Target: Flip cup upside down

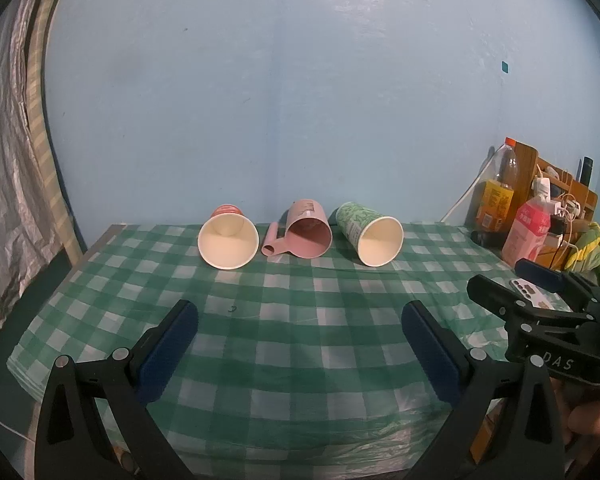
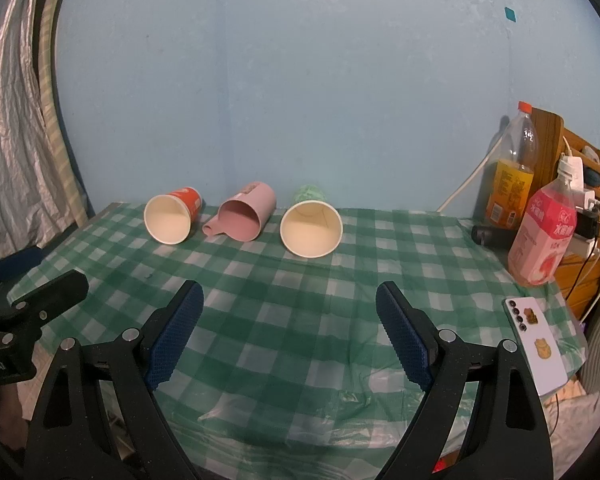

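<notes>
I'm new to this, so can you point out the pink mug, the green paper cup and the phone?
pink mug (image 2: 240, 220), right wrist view, inner wall.
green paper cup (image 1: 354, 218), left wrist view, patterned side.
phone (image 2: 540, 354), right wrist view, white back.

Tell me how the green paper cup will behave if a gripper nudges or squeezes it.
The green paper cup lies on its side on the checked tablecloth, so a sideways nudge would probably roll it in a curve, since it tapers. It looks empty and thin-walled: likely very light, and its open rim may crush under a firm pinch.
</notes>
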